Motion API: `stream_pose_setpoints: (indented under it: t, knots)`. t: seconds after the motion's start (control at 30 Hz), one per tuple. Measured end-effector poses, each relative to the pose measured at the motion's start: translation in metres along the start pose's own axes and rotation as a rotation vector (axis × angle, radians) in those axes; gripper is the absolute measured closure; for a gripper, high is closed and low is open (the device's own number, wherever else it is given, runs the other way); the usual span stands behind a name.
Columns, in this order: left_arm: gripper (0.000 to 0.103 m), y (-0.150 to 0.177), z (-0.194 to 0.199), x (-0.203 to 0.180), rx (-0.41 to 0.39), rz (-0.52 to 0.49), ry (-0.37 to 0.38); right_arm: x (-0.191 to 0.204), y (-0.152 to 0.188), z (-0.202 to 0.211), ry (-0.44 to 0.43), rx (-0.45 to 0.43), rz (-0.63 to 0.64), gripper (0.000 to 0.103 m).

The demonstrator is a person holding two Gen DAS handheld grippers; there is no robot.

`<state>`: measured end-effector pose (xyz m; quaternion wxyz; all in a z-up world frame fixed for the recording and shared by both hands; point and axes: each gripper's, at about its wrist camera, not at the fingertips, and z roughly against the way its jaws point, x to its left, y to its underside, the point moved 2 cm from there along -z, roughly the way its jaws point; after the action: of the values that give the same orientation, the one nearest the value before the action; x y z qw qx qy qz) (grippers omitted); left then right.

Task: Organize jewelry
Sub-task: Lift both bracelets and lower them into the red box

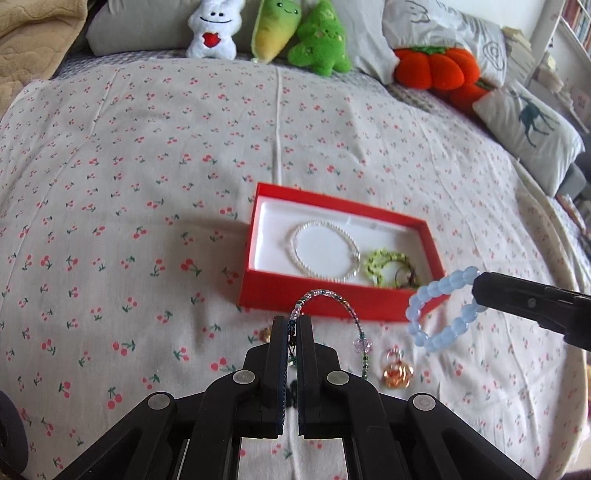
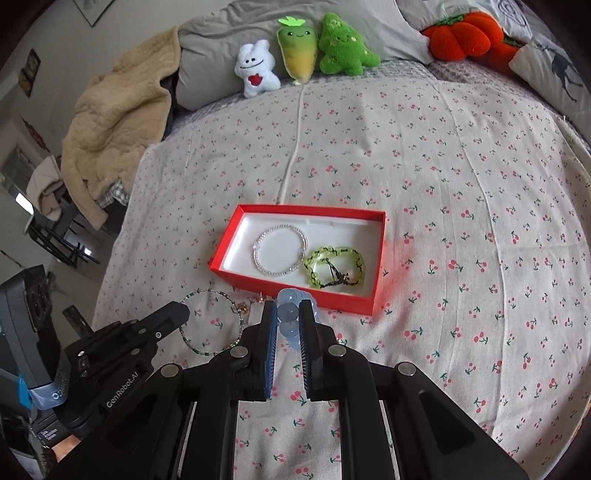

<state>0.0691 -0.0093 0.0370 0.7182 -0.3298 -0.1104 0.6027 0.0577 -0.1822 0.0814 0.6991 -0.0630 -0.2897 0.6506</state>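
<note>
An open red box (image 1: 325, 302) (image 2: 221, 243) with a white lining lies on the bed. In it are a clear bead bracelet (image 1: 325, 251) (image 2: 280, 251) and a green bead bracelet (image 1: 388, 266) (image 2: 334, 267). My left gripper (image 1: 294, 321) is shut on a thin multicolour bead bracelet (image 1: 332, 299) (image 2: 210, 321), held just in front of the box. My right gripper (image 2: 288, 306) (image 1: 476, 295) is shut on a pale blue bead bracelet (image 1: 439, 310) (image 2: 290, 314), held above the box's near right corner. A gold ring charm (image 1: 397, 373) lies on the sheet.
The bed has a cherry-print sheet (image 1: 147, 184). Plush toys (image 1: 266, 29) (image 2: 306, 51), an orange pumpkin cushion (image 1: 436, 66) and pillows (image 1: 532, 129) line the far edge. A beige blanket (image 2: 118, 122) hangs at the left. A small gold piece (image 1: 265, 334) lies by my left fingers.
</note>
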Motion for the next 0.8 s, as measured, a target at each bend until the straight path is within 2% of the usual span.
stream_pose_setpoints:
  t: [0.33, 0.5, 0.7, 0.8]
  knots:
    - [0.103, -0.031, -0.024, 0.006, -0.046, 0.088, 0.047, -0.002, -0.038, 0.0, -0.025, -0.078, -0.041, 0.091]
    - [0.103, -0.042, -0.045, 0.008, -0.048, 0.114, 0.065, 0.0, -0.051, -0.012, -0.038, -0.085, -0.036, 0.091]
    - [0.103, -0.048, -0.067, 0.011, -0.041, 0.102, 0.028, -0.003, -0.056, -0.04, -0.053, -0.051, -0.043, 0.091]
    - [0.103, -0.048, -0.075, 0.012, -0.033, 0.089, -0.003, -0.009, -0.054, -0.055, -0.033, -0.017, -0.046, 0.091]
